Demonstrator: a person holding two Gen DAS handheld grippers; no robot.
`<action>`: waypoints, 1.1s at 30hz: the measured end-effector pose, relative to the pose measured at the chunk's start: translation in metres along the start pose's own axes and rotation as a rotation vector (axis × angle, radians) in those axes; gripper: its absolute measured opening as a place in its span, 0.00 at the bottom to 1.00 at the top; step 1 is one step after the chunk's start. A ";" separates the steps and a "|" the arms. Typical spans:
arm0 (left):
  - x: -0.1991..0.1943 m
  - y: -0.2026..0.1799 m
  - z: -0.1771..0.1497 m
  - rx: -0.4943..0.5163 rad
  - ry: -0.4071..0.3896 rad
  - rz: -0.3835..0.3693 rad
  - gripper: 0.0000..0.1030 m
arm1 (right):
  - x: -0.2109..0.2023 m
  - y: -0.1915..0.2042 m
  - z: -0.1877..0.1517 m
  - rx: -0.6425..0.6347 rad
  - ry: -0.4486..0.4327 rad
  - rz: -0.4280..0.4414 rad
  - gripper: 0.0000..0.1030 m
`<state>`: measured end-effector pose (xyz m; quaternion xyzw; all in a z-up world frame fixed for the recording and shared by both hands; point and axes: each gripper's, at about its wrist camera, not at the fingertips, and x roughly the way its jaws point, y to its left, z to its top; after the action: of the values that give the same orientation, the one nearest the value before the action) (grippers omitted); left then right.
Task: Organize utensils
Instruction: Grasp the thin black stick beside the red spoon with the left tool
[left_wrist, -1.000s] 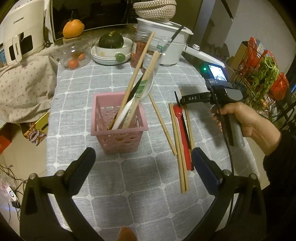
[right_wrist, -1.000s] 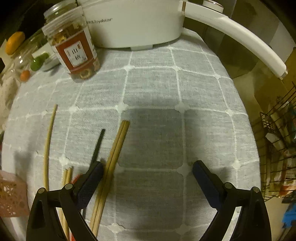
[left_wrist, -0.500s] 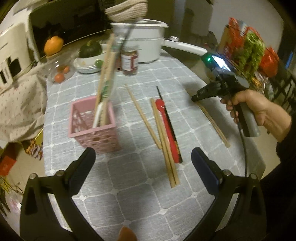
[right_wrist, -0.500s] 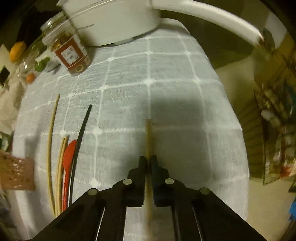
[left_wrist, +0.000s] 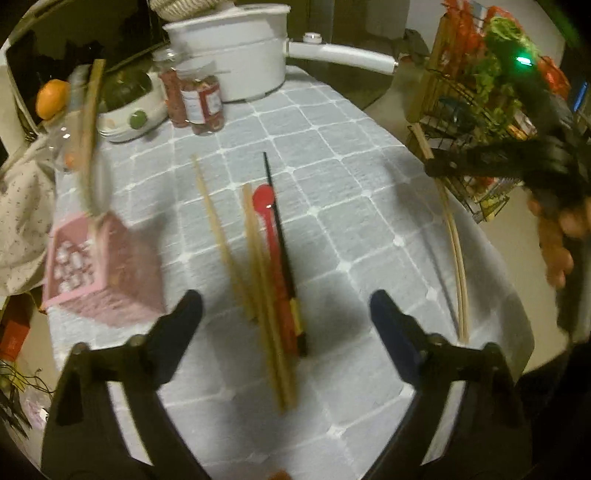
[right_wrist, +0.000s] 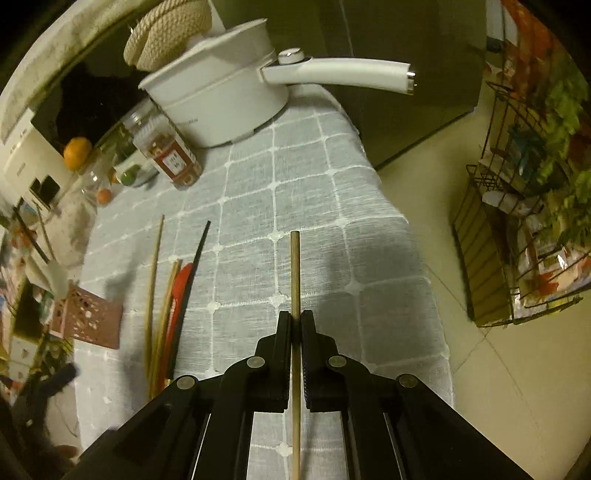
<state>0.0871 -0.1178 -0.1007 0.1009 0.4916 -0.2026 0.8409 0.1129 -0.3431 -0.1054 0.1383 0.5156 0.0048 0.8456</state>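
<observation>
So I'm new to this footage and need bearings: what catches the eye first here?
The right gripper is shut on a single wooden chopstick, lifted above the grey checked tablecloth. On the cloth lies a row of utensils with a red spoon among them, just ahead of the open left gripper. A pink basket stands left of them, a white pot at the far edge.

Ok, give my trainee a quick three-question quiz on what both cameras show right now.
1. True or false: the right tool is clamped on a wooden chopstick.
2. What colour is the spoon on the tablecloth?
3. The basket is: A) blue B) pink C) white

Key: 1 true; 2 red; 3 B. The left tool, jaws just closing a little, has nothing between them.
</observation>
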 end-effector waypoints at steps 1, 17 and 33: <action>0.009 -0.002 0.010 -0.012 0.014 -0.004 0.77 | -0.002 -0.002 -0.001 0.002 -0.003 0.007 0.05; 0.122 0.038 0.106 -0.303 0.094 -0.063 0.11 | 0.016 -0.032 0.015 0.047 0.072 0.114 0.05; 0.141 0.019 0.115 -0.170 0.170 -0.001 0.06 | 0.026 -0.031 0.019 0.060 0.091 0.128 0.05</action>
<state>0.2473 -0.1768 -0.1669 0.0458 0.5767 -0.1512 0.8015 0.1375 -0.3730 -0.1274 0.1959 0.5434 0.0499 0.8148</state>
